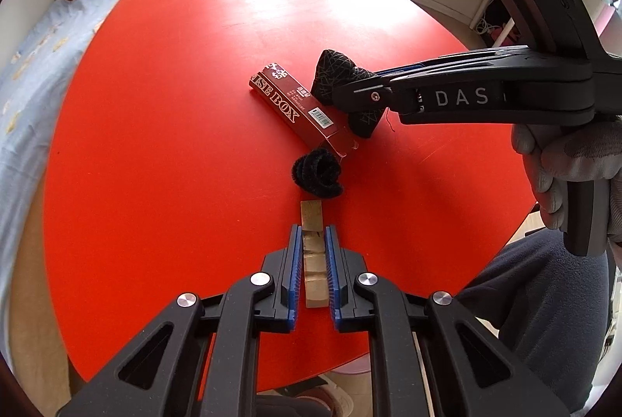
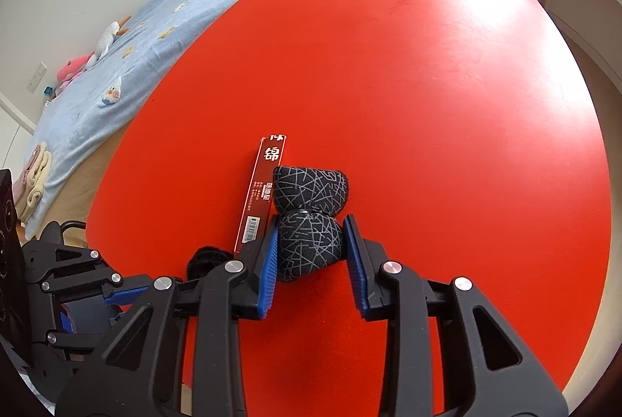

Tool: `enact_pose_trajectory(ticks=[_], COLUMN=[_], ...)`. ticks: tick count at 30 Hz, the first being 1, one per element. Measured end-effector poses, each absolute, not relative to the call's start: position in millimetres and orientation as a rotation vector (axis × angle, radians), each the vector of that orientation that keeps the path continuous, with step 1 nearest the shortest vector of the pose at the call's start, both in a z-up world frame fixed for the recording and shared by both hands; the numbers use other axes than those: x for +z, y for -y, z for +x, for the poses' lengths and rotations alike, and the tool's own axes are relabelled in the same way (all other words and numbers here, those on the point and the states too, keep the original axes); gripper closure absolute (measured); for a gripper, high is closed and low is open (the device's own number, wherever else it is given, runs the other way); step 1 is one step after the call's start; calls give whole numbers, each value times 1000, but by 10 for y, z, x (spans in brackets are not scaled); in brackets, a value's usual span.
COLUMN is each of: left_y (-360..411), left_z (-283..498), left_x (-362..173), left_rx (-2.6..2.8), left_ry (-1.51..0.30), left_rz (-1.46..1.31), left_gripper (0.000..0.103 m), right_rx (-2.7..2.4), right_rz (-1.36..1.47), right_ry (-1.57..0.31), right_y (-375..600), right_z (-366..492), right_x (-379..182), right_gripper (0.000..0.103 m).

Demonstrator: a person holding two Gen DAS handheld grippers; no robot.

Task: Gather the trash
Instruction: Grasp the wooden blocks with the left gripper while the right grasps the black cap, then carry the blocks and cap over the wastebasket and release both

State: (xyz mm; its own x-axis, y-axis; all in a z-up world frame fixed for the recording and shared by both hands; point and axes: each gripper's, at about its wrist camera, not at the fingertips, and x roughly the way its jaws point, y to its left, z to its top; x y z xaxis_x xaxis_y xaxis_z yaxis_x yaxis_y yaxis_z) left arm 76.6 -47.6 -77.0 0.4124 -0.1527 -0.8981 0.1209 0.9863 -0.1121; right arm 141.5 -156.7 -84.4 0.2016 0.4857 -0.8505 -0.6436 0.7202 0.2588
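Trash: four bits lie near the middle of the red tabletop (image 1: 194,67): a tan block (image 1: 313,253), a black fuzzy ring (image 1: 317,174), a red box (image 1: 295,106) and a black patterned pouch (image 2: 309,218).
Left gripper (image 1: 313,242): fingers closed on the tan block, which lies flat on the tabletop, its far end sticking out past the tips.
Right gripper (image 2: 311,242): fingers straddle the pouch's near lobe; the left pad touches it, the right pad shows a sliver of gap, so no firm grip yet.
Neighbours: box touches the pouch's left side; ring sits just past the block's far end.
Risk, pouch: soft and pinched in the middle, it may squirm out or flop when lifted.
Risk, box: closing or lifting could nudge it aside.
Risk, block: cracked across, it may snap in the grip.
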Motion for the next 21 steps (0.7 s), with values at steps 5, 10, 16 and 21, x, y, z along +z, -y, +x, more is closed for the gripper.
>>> enact_pose_trajectory(ticks=[5,10,16,21], left_y=[485,452,438,442], left_z=[760,738,673,596], left_x=[-750,-731,-658,-555], left_rx=[-174,-177,-179,-179], left_ry=[-1126,-1117,-1102,-1081], left_rz=[-32,-32,-29,-27], left_gripper=[92,91,91,91], right_rx=[787,780,768,752], right_rz=[-166,-165,-157,-155], right_ry=[-1110,-1102,-1088,-1064], right_y=[1576,1615,1700,1810], right_z=[1403,1387,1344,1245], right_x=[-824,-798,-734,-631], right_gripper=[74,74,74,74])
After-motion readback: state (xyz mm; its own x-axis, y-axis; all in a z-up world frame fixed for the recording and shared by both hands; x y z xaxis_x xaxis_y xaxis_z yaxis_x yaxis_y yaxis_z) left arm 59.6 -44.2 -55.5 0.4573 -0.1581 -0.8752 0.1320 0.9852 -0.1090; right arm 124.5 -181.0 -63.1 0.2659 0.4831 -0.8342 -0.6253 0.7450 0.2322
